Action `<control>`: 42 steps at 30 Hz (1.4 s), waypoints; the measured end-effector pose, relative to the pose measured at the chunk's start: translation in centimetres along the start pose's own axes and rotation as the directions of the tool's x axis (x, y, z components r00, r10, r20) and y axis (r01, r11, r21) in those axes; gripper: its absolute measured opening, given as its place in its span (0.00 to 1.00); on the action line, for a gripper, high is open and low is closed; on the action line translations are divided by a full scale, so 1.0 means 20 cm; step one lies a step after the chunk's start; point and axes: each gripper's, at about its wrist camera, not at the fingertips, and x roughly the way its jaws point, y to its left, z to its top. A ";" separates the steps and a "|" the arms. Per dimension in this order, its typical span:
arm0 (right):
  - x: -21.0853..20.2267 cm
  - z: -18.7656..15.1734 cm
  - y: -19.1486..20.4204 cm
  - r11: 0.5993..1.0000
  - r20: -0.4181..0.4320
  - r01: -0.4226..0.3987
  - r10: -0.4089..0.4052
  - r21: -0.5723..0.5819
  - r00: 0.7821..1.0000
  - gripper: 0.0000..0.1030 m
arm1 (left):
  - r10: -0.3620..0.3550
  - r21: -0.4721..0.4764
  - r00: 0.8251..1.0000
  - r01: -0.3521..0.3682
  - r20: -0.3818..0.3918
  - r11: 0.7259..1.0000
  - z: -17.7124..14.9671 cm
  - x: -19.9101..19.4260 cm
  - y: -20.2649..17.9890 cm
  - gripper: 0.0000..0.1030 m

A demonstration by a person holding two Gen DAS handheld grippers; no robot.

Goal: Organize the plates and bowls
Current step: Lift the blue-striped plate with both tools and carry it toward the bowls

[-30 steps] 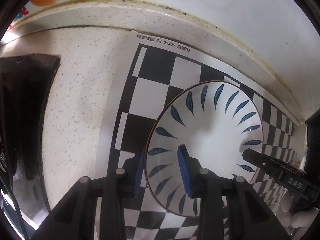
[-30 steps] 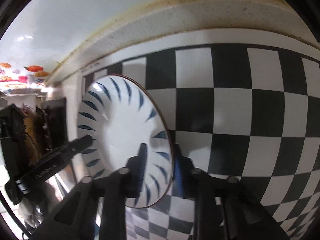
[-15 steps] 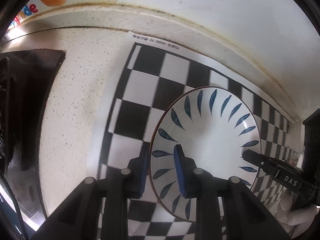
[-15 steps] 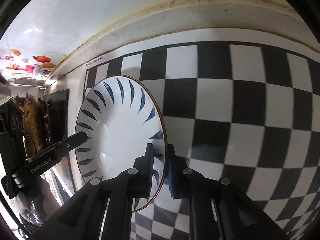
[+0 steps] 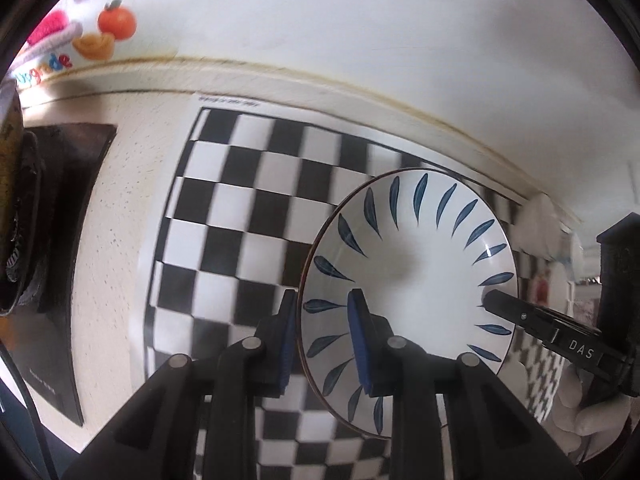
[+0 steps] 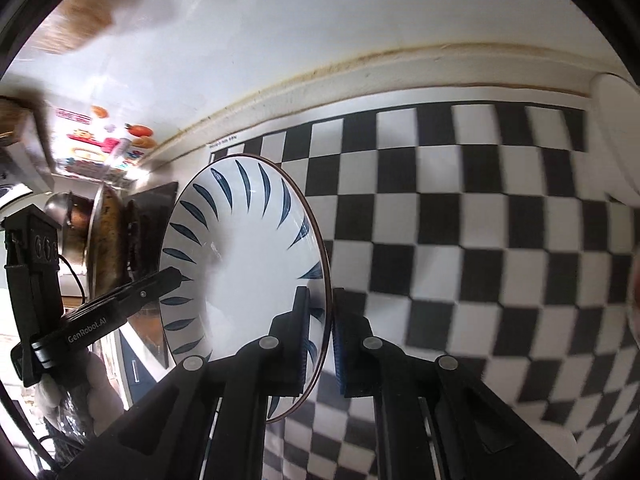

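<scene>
Left wrist view, left to right: dark matte slab on speckled cream tabletop, stone-like texture. Wall sticker with fruit shapes above it; coloured lettering too blurred to read in full. Black-and-white checkered mat, flat and smooth, small printed line at its top edge, illegible. Left claw, black plastic with blue pads, is clenched on the near-left rim of the plate, one pad under, one inside. Plate is round, shallow, glossy white ceramic, dark blue leaf strokes radiating around the rim, thin brown edge line. It sits above the mat, held at both rims. Right claw's arm reads "DAS"; white gloved hand below it.

Right wrist view: left claw's arm reads "GenRobot.AI". Metal pan behind, brownish. Right claw clamps the plate's right rim, having just been closing on it. Checkered mat fills the right.
</scene>
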 end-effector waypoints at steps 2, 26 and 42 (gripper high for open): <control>-0.12 -0.07 -0.03 1.000 0.024 -0.009 0.009 0.007 1.000 0.11 | -0.015 0.013 1.000 0.014 0.013 1.000 -0.04 -0.06 -0.06 0.22; -0.72 -0.98 -0.65 0.988 0.126 0.004 -0.024 0.157 0.992 0.11 | -0.045 0.237 0.996 0.063 -0.082 0.970 -0.64 -0.05 -0.78 0.22; -0.49 -1.13 -0.98 0.967 0.019 0.086 -0.093 0.238 0.995 0.12 | 0.087 0.333 0.966 -0.001 -0.245 0.943 -0.88 0.39 -0.96 0.22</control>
